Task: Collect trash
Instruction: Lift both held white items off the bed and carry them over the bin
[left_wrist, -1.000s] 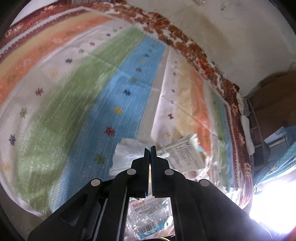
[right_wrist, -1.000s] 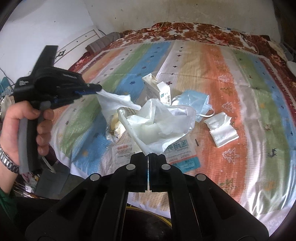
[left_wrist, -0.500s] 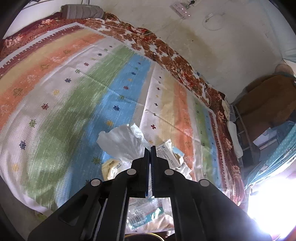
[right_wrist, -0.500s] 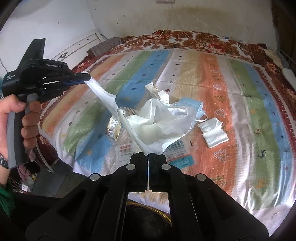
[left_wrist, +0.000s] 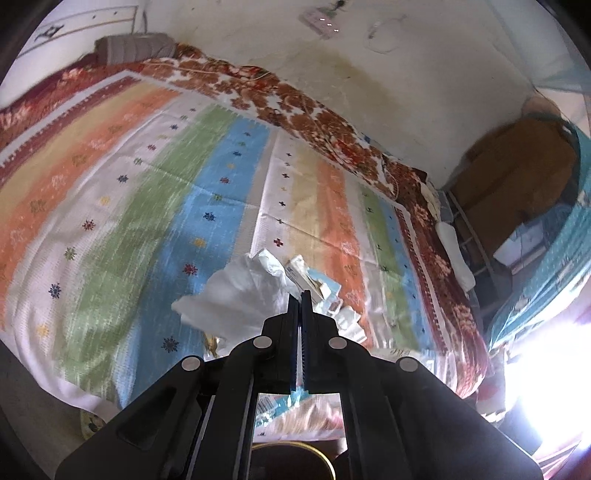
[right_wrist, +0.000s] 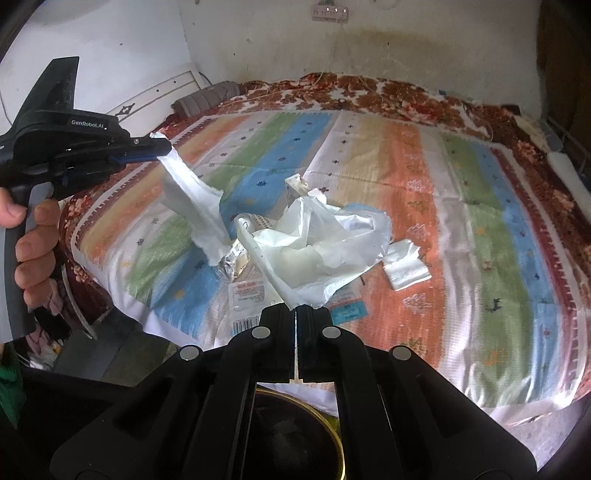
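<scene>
My left gripper (left_wrist: 300, 295), also in the right wrist view (right_wrist: 162, 147), is shut on a white tissue (right_wrist: 192, 206) and holds it lifted above the striped bedspread (right_wrist: 480, 206); the tissue (left_wrist: 240, 299) hangs to the left of its tip. My right gripper (right_wrist: 296, 308) is shut on a white plastic bag (right_wrist: 325, 243) raised over the trash pile. Under them lie a small carton (right_wrist: 295, 184), a foil wrapper (right_wrist: 232, 264), flat printed packets (right_wrist: 247, 295), a blue face mask (right_wrist: 360, 210) and a folded white tissue (right_wrist: 404, 267).
A dark bin with a gold rim (right_wrist: 295, 435) stands below the bed's front edge, also in the left wrist view (left_wrist: 291, 461). A grey bolster (right_wrist: 207, 99) lies at the bed's far left corner. The wall runs behind; brown furniture (left_wrist: 517, 177) stands at the right.
My left gripper has risen up and away from the bed, pulling the white tissue up with it. My right gripper keeps its hold on the plastic bag, slightly higher.
</scene>
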